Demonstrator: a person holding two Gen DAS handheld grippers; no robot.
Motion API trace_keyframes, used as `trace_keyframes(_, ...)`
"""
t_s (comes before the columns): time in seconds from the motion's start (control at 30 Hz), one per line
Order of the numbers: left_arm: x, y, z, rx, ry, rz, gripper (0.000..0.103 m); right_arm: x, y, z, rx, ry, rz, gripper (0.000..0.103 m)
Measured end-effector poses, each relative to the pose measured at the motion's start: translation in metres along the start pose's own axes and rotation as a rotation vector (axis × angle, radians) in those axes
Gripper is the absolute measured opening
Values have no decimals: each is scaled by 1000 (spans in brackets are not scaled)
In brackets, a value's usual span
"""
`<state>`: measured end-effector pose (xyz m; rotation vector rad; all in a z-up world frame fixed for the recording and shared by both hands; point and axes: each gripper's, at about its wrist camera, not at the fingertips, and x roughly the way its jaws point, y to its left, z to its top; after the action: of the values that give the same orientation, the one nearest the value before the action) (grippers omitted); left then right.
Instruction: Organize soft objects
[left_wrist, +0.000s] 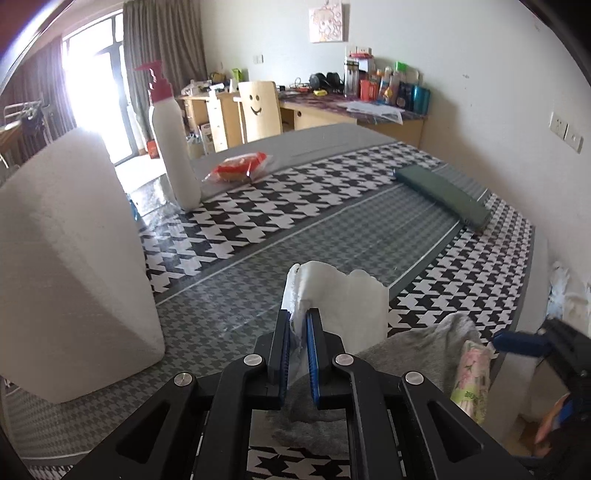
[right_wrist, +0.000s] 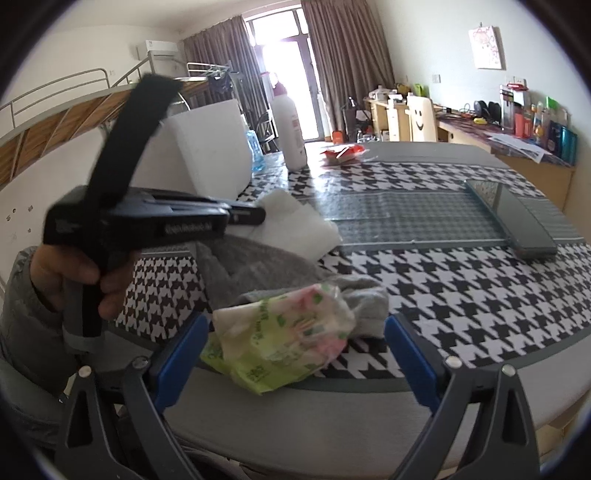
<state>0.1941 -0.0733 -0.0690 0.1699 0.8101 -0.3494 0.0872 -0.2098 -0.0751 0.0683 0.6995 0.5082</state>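
Note:
My left gripper (left_wrist: 298, 325) is shut on the edge of a white soft cloth (left_wrist: 343, 295), which stands up above its blue pads. In the right wrist view the left gripper (right_wrist: 260, 216) comes in from the left, held by a hand, with the white cloth (right_wrist: 295, 225) at its tip. Under the cloth a grey soft fabric (right_wrist: 266, 266) lies crumpled on the table. A green and pink tissue pack (right_wrist: 288, 343) rests at the table's near edge between the wide-apart fingers of my right gripper (right_wrist: 297, 323), which is open and not pressing on it.
A big white foam block (left_wrist: 74, 258) stands at the left. Behind it are a white pump bottle (left_wrist: 173, 147) and a red snack packet (left_wrist: 240, 166). A dark green flat case (left_wrist: 443, 192) lies at the far right of the houndstooth table (left_wrist: 258, 206).

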Motion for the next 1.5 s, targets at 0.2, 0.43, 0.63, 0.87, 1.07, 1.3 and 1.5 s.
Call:
trace_keyframes(0.2,-22,6,3,-32,-52,-60,9,6,8,-3,-18,26,12,90)
trace_keyframes(0.43,-56,11,10,-44,-137,-76,9,9,10,-5,-15,41,-2,80)
trace_keyframes(0.63,-76,21,10,-63,-181,-72,9,9,11,-8,-17,59,-18,71)
trace_keyframes(0.87,-101,31,9,-83,-234,-64,9,9,13,-6,-19,60,-33,63)
trace_keyframes(1.07,-112,36,5,-91,-255,-43,9,8,15,-4,-9,54,-38,56)
trace_keyframes(1.3,-126,43,-3,-102,-275,-29,9,-7,19,2,-17,17,-40,53)
trace_keyframes(1.5,-136,48,-13,-117,-270,7,9,-12,21,7,-19,-2,-44,53)
